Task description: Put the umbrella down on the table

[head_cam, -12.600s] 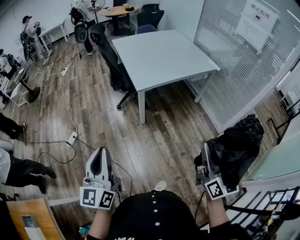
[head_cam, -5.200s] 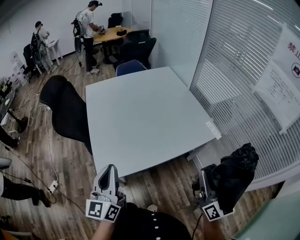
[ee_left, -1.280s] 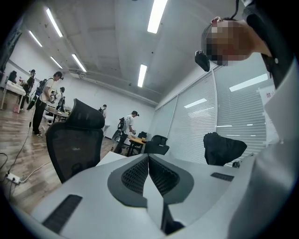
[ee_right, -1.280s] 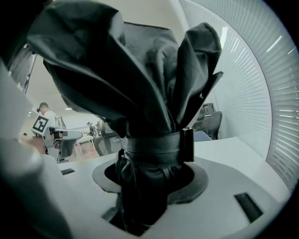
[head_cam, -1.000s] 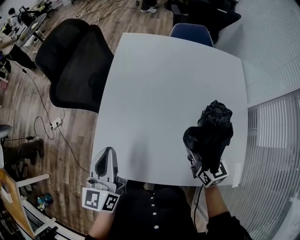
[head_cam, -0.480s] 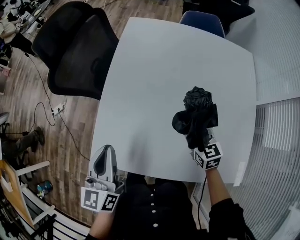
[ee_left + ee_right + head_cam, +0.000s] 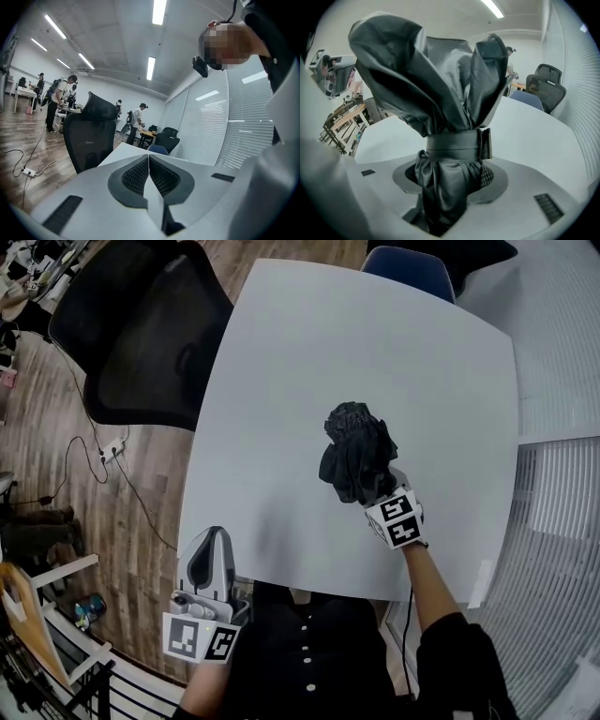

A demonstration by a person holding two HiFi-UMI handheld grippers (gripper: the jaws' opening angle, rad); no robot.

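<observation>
R gripper (image 7: 384, 507), clamped on folded umbrella (image 7: 354, 451), has dropped & tipped fwd over table (image 7: 281, 381) since a sec ago, so set-down looks imminent; L gripper (image 7: 212, 542) pressed together, empty.

I can read no words, numbers or brand names anywhere from here. The only printed marks are black-and-white square markers on the cubes of the left claw (image 7: 211, 535) and the right claw (image 7: 449, 180): patterns, not letters. A small mark on the black chair's (image 7: 91, 136) backrest is too blurred to read.
</observation>
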